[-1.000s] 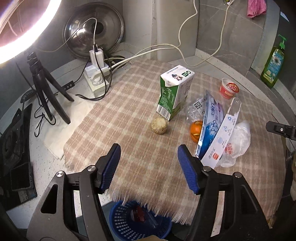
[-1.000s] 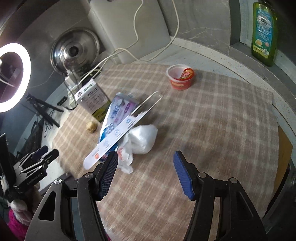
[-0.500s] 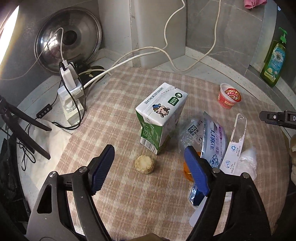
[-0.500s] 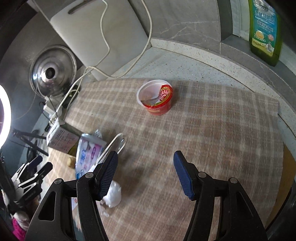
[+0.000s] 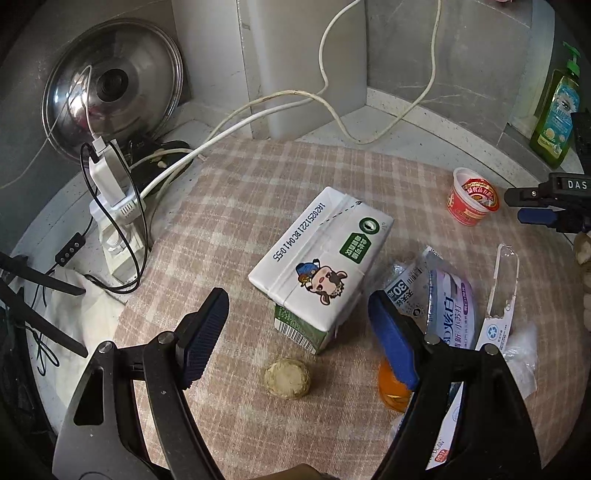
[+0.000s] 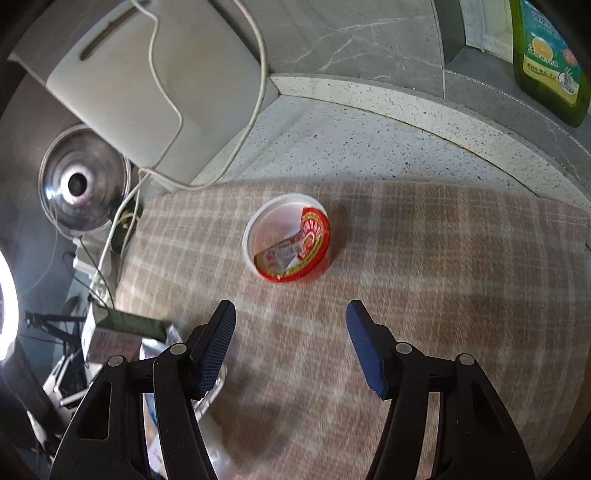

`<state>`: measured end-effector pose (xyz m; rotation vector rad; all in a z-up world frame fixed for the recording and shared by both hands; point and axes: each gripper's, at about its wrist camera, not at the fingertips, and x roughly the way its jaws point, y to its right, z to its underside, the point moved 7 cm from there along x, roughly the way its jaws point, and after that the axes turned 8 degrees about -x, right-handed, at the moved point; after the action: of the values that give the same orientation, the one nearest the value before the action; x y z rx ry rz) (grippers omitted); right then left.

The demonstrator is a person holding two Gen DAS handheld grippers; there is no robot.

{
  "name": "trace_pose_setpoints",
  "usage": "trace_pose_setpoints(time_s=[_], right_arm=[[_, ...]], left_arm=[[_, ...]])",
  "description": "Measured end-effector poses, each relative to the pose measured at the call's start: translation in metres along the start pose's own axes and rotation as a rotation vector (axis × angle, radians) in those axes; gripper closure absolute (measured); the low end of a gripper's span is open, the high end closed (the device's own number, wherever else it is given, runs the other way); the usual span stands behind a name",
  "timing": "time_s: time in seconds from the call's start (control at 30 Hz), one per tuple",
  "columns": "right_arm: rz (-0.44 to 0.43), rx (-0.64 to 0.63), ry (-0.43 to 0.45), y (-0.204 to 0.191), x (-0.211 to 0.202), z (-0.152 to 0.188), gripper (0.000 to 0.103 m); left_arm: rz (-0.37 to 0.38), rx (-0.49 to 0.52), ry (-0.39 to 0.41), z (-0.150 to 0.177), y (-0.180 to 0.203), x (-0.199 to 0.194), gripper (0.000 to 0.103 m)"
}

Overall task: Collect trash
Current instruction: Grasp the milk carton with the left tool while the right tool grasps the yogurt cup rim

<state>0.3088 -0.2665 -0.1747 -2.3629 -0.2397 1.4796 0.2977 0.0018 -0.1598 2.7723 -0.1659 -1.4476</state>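
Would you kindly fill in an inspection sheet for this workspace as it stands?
Surface: checked cloth over a speckled counter.
Job's things: milk carton, red cup, toothpaste packaging, orange peel, round crumb-like lump.
Clutter: pot lid, dish soap bottle, cutting board.
Grippers: left gripper open, empty; right gripper open, empty, before the cup.
Cables: white cords to power strip.
Surroundings: grey tiled wall.
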Motion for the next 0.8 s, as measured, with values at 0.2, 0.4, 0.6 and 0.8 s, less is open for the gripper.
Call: trace_pose_setpoints(time_s=[0.2,0.4,0.6,0.8], right_arm=[[-0.014,0.089,-0.019,0.015,0.023,-0.017,0.041],[-0.027,0.126,-0.052,0.018,0.042,-0.018,0.041],[-0.038,0.155,-0.073,0.019,0.050,-0.015,0.049],[-0.057,0.173,-0.095,0.019,0.054,-0.011,0.075]], left_arm=[[0.024,-0.013,0.016,-0.007,0.003,0.004,0.023],[0.044,-0.020,0.031,-0.010,0.006,0.005,0.023],[0.054,-0.002,0.038,-0.010,0.011,0.003,0.042],[0.059,0.003,0.054,-0.009,0.014,-0.001,0.053]])
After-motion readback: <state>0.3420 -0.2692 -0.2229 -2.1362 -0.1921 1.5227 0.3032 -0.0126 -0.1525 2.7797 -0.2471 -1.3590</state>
